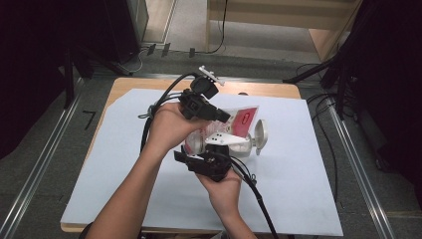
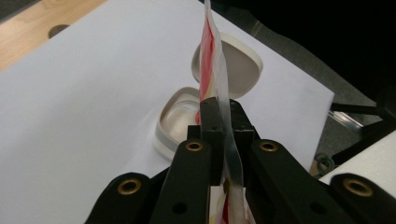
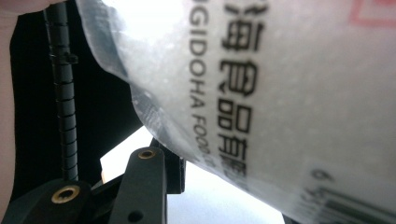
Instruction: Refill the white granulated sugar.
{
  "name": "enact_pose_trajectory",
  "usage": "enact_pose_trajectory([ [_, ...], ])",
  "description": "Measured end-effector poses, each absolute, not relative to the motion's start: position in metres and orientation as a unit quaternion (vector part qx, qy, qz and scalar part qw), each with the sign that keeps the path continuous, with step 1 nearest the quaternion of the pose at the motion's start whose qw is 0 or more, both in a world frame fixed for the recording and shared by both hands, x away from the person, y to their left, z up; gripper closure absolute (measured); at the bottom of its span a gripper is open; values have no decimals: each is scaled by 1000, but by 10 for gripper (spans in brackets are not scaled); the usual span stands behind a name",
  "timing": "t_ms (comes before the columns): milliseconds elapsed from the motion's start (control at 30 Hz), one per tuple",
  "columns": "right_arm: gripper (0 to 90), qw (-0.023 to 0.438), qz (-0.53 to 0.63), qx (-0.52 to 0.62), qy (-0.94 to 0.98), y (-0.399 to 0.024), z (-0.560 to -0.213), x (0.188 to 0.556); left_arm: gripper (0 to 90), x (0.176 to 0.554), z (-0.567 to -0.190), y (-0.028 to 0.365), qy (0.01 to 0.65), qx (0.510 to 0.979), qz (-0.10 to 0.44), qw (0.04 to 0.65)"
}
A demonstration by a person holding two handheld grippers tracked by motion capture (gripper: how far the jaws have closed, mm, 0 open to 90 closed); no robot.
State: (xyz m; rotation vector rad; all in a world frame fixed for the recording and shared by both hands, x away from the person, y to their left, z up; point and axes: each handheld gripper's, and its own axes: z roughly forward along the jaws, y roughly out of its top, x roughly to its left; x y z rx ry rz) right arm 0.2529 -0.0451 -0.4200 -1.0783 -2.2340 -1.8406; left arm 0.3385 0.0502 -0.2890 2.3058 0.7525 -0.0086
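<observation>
One pouch (image 1: 239, 124), translucent with red print and black lettering, hangs above the worktop's (image 1: 308, 199) white sheet, near centre. The left tongs (image 2: 219, 116) pinch its edge; the right tongs (image 1: 211, 149) grip it from six o'clock. One open white tub (image 1: 249, 142) sits at three o'clock. Grey floor surrounds.

Pouch (image 1: 239, 121) above open container (image 1: 247, 143), btwn both grippers, on table (image 1: 308, 199).
</observation>
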Motion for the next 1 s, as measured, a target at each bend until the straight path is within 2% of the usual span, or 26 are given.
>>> enact_pose_trajectory([
  [300,636,29,-597,-351,-721,-45,-420,253,877,339,-292,49,290,890,-22,352],
  [1000,634,33,-610,-347,-712,-45,-414,252,874,339,-285,43,303,890,-7,340],
])
